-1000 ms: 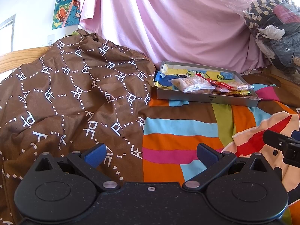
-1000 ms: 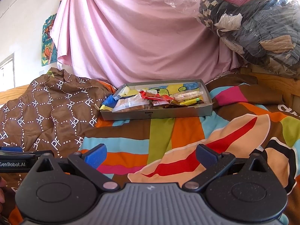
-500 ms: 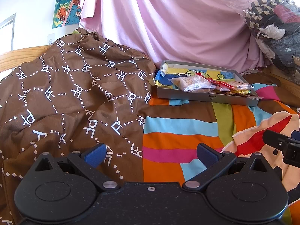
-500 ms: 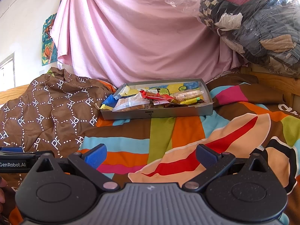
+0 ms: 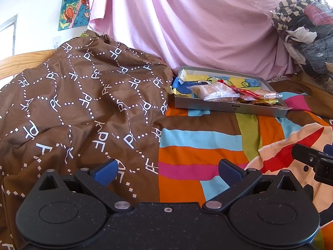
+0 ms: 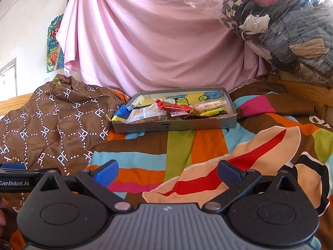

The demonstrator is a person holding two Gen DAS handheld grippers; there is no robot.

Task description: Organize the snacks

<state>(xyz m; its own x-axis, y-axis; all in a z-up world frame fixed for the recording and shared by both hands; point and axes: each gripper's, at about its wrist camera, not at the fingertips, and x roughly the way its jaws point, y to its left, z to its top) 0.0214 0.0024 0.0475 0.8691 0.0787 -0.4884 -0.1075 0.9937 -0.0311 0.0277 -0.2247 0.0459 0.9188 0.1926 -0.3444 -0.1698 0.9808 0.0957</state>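
A shallow grey cardboard tray [image 6: 174, 126] [image 5: 226, 106] rests on the striped bedspread, far ahead of both grippers. Inside it lie several wrapped snacks: a clear packet of biscuits [image 6: 144, 114] [image 5: 215, 92], a red wrapper [image 6: 175, 106], a clear pack of pale wafers [image 6: 209, 104] and a green-yellow bar [image 6: 212, 111]. My left gripper [image 5: 167, 169] is open and holds nothing, low over the bed. My right gripper [image 6: 166, 171] is also open and holds nothing. Each gripper's edge shows in the other's view.
A brown patterned quilt [image 5: 83, 108] is heaped on the left. A pink sheet [image 6: 158, 41] hangs behind the tray. A plastic bag of clothes [image 6: 287, 25] sits at the upper right on a wooden bed frame [image 6: 306, 91]. The colourful bedspread [image 6: 187, 150] lies between grippers and tray.
The left wrist view has shifted slightly, so the tray sits a touch higher in it. The right gripper and the snacks have not moved.
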